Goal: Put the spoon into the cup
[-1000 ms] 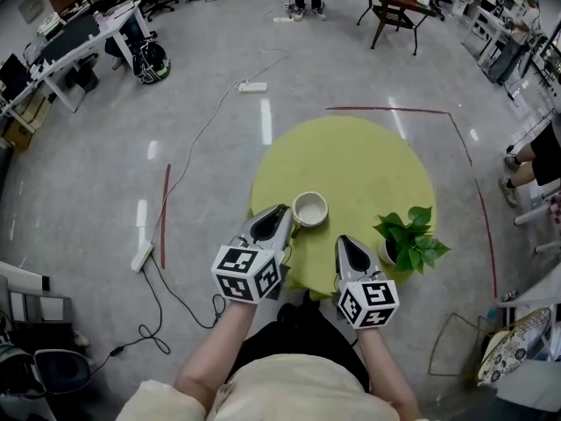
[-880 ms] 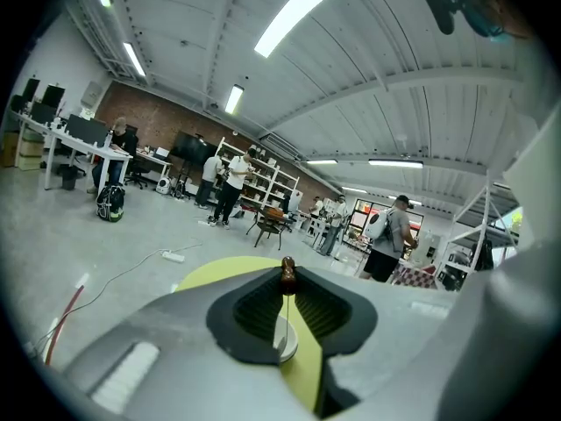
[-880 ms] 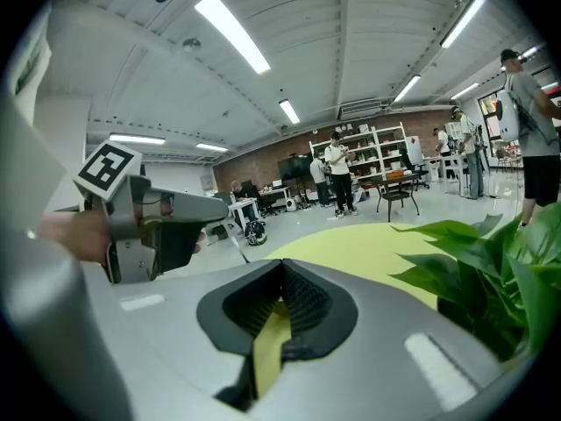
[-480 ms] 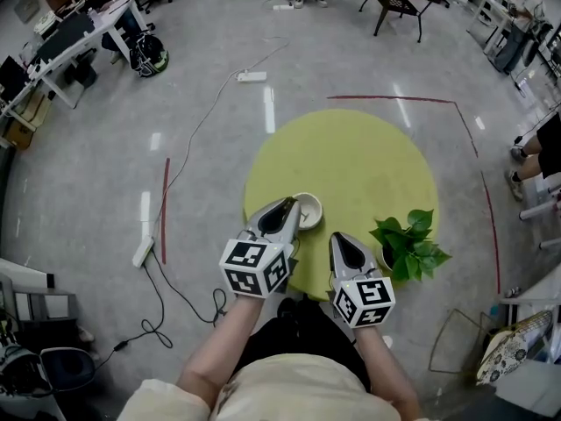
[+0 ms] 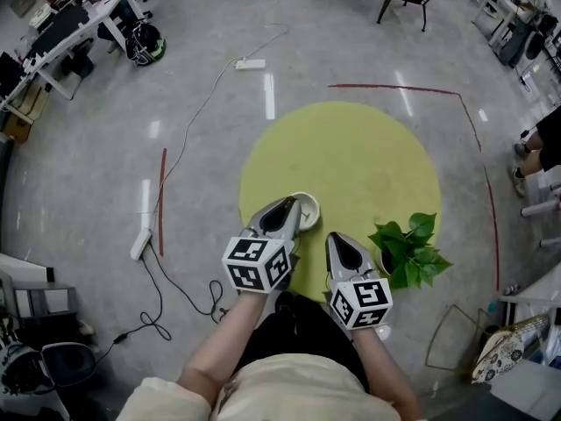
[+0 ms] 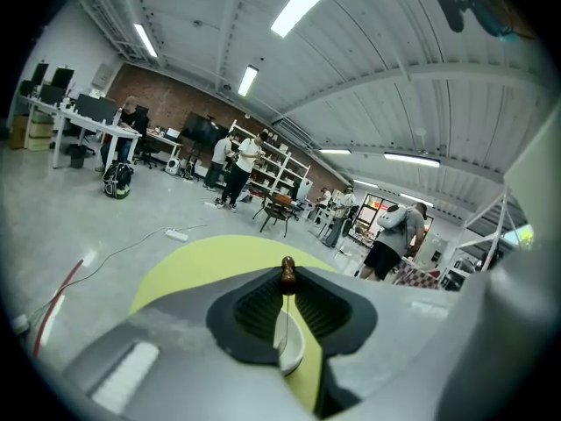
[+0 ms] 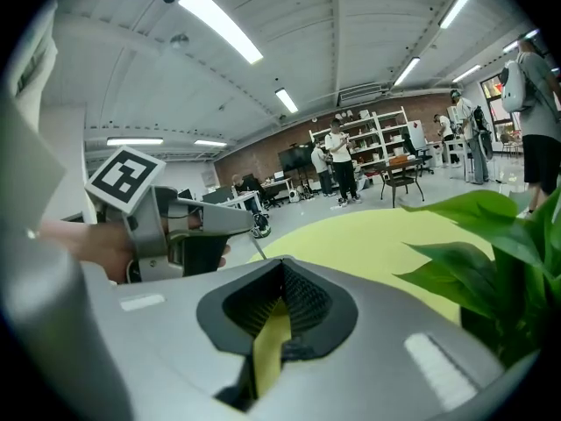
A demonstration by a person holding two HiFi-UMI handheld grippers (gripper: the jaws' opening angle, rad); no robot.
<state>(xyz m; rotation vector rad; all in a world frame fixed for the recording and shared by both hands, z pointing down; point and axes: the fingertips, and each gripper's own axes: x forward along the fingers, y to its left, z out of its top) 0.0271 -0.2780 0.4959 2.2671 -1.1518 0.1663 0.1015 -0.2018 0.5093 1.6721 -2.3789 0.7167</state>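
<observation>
On the round yellow-green table [image 5: 351, 156] stands a white cup [image 5: 309, 212], its left side hidden under my left gripper [image 5: 289, 205]. The left gripper view has my left gripper [image 6: 286, 289] shut on a thin metal spoon [image 6: 287, 273]. The spoon's brown end sticks up above the pads and its shaft runs down toward the cup [image 6: 292, 351] just below. My right gripper [image 5: 337, 240] hovers over the near table edge, right of the cup, its jaws [image 7: 282, 277] shut and empty. From there the left gripper [image 7: 175, 226] shows with the spoon's shaft [image 7: 257, 246] poking out.
A potted green plant [image 5: 408, 244] stands on the table's right edge, close beside my right gripper, and fills the right of that gripper's view [image 7: 500, 261]. Cables and a power strip [image 5: 140, 244] lie on the floor at left. Red tape lines [image 5: 162, 200] ring the table.
My left gripper has moved with the spoon toward the cup and lower, so it now covers the cup's left side. The right gripper has shifted a little.
</observation>
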